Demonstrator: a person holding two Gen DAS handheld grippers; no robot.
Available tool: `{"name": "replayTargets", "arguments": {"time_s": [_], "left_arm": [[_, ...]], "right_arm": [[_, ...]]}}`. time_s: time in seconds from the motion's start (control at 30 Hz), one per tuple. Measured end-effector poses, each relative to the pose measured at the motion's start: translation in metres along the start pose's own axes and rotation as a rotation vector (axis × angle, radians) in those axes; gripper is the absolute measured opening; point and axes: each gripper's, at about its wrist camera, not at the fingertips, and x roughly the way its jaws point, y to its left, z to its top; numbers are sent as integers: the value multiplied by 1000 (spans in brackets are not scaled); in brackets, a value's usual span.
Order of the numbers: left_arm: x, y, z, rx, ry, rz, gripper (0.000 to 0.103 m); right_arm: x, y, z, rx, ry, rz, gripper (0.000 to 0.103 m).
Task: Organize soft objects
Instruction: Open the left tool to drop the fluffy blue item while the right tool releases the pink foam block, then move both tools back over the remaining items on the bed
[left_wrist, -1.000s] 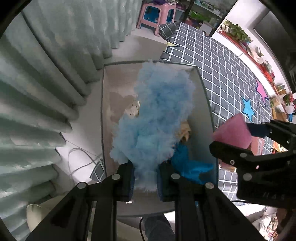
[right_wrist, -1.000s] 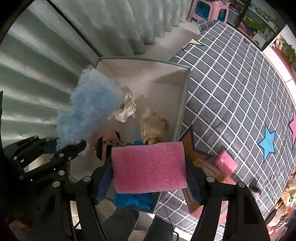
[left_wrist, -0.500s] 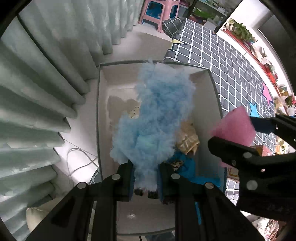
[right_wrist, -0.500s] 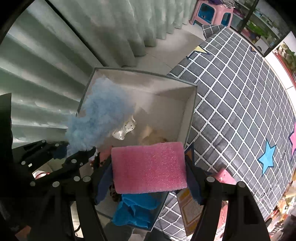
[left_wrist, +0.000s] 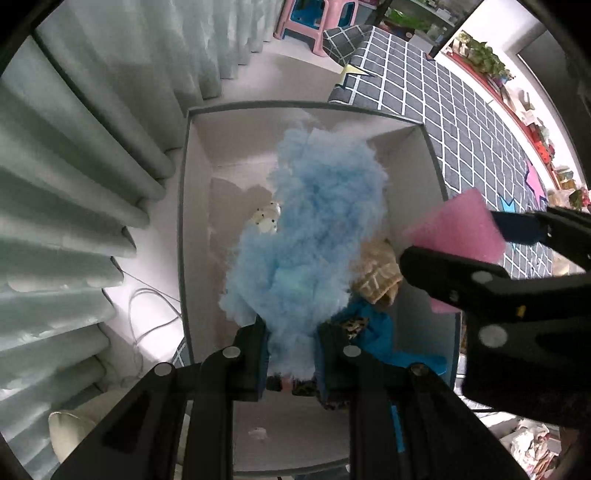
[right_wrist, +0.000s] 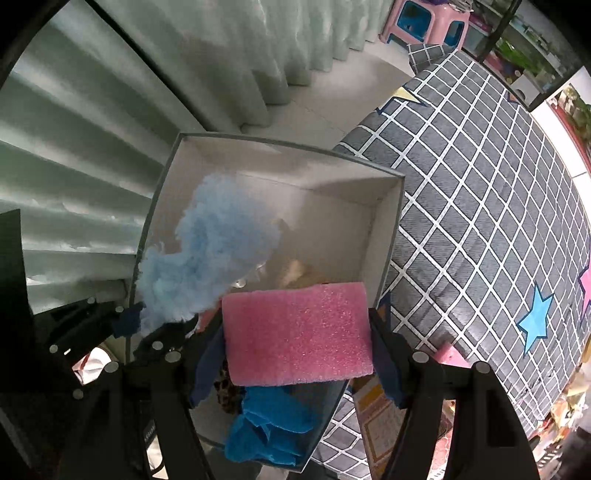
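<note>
I've got the box (left_wrist: 183, 236) under both cams, white inside w/ grey rim, sitting on the floor betw. the curtain (left_wrist: 74, 155) and the checked mat (right_wrist: 480, 192). Inside: a blue cloth (right_wrist: 266, 424) heaped at the near end, a tan toy (left_wrist: 376, 275) by the mat-side wall, a spotted white toy (left_wrist: 264, 219) nearer the middle, and a leopard-print bit (left_wrist: 354, 325) just beside the cloth.

My left gripper (left_wrist: 291, 360) has its fingers clamped on the base of the blue fluff (left_wrist: 317, 229), which hangs over the box interior and hides much of the floor of it. My right gripper (right_wrist: 295, 354) has its fingers spread wide but pressed on both ends of the pink sponge (right_wrist: 295, 332), held above the box's near mat-side corner.

Around: a white cable (left_wrist: 147, 314) on the floor by the curtain, a pink stool (right_wrist: 424, 26) at the far end of the mat, stars printed on the mat.
</note>
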Motion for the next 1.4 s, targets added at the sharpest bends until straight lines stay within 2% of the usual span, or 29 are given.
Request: {"name": "replayTargets", "arguments": {"time_s": [0.07, 0.17, 0.2, 0.27, 0.3, 0.37, 0.5, 0.57, 0.73, 1.0, 1.23, 1.4], "left_arm": [[0, -1, -1, -1, -1, -11, 26], [-2, -1, -2, -13, -4, -27, 41], [-2, -2, -3, -15, -3, -30, 44], [-3, -5, -3, -12, -3, -25, 60], [-3, -5, -3, -13, -7, -25, 64], [-2, -7, -3, -22, -9, -22, 80], [0, -10, -4, -45, -3, -64, 86], [-1, -11, -3, -47, -9, -49, 101], [-6, -15, -1, -58, -44, -33, 103], [-28, -33, 3, -16, -81, -33, 103], [-34, -65, 7, 50, -79, -29, 103], [-34, -100, 12, 101, -57, -64, 103]], "right_arm": [[1, 1, 1, -4, 3, 3, 72], [2, 3, 0, -24, 7, 20, 74], [2, 4, -1, -32, 8, 28, 84], [-1, 5, -3, -39, -3, 40, 100], [-2, 5, -4, -36, -11, 39, 101], [-5, 2, -6, -23, -21, 45, 101], [-11, -6, -11, 1, -39, 41, 102], [-18, -10, -14, 22, -57, 39, 102], [-29, -25, -19, 80, -72, 26, 102], [-53, -56, -33, 154, -126, 19, 102], [-73, -96, -53, 243, -160, 26, 102], [-86, -130, -74, 299, -183, 7, 102]]}}
